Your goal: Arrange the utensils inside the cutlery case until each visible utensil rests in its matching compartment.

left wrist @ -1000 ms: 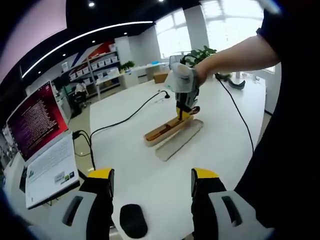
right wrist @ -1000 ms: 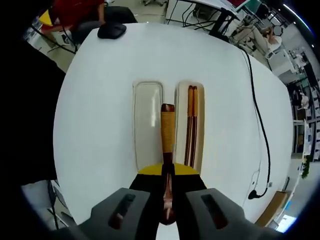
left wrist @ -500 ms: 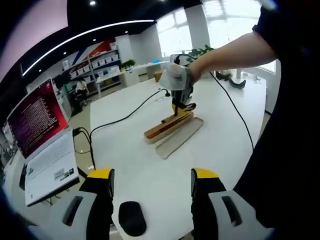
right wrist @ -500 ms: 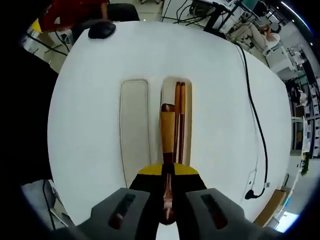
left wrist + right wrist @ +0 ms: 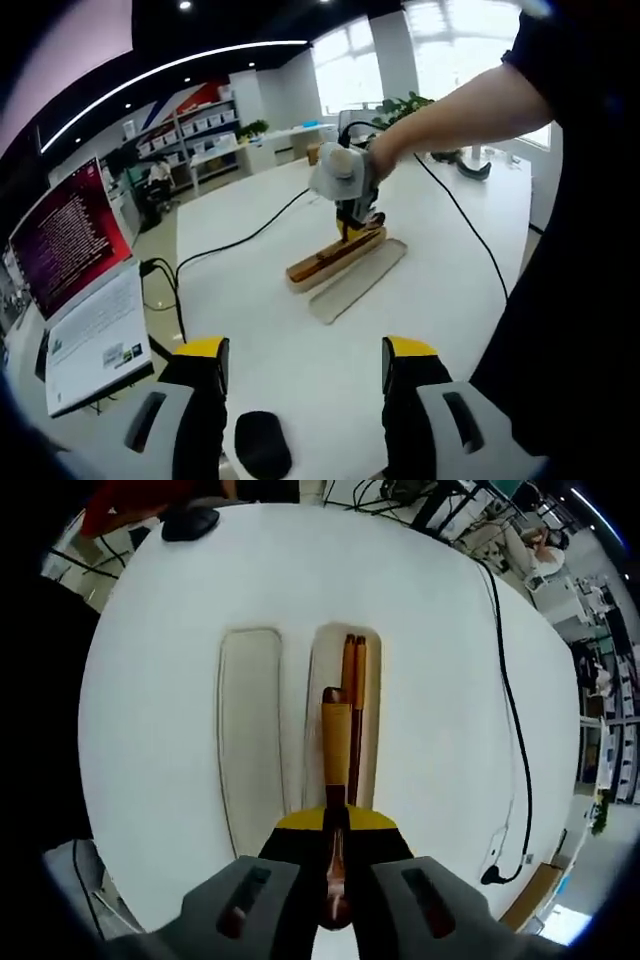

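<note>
spoon (image 5: pixel 336 742) lengthwise over case (image 5: pixel 345 720), beside chopsticks (image 5: pixel 354 705).

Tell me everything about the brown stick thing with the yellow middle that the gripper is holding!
The brown wooden utensil with a yellow-wrapped band is long and slim, dark at both ends. The right gripper is shut on its near end, holding it pointing straight ahead over the beige case tray, beside the brown wooden chopsticks inside. Whether it touches the tray is unclear.

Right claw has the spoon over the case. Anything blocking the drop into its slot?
Nothing visible blocks it. The right claw holds the wooden spoon above the case tray, whose left slot looks free. The chopsticks lie along the tray's right side, beside the spoon's line.
</note>
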The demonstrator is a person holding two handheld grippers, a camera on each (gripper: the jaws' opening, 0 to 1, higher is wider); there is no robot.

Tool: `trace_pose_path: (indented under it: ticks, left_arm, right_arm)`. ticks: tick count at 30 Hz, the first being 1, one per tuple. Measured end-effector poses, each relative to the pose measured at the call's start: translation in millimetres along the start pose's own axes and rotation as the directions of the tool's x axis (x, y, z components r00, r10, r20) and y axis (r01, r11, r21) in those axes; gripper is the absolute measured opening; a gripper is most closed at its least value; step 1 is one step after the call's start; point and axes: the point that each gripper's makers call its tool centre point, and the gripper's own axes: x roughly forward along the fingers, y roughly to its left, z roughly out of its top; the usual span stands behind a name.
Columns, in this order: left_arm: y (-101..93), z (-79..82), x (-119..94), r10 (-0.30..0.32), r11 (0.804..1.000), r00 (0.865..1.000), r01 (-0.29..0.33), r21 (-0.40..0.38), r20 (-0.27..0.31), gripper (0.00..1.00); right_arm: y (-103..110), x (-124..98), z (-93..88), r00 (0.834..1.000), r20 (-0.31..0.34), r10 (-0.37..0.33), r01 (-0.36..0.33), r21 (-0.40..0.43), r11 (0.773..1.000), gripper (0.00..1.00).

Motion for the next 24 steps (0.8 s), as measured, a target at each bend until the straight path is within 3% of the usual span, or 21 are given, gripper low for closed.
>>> trace_pose_path:
  ticks: [24]
  left_arm:
    - [-5.8, -19.9, 2.9, -0.008, 0.998, 0.999, 0.005, -0.055, -0.04, 0.63]
  right_arm:
    - [-2.3, 24.6, 12.7, 0.995, -0.048, 0.082, -0.083, -0.022, 0.996, 0.0]
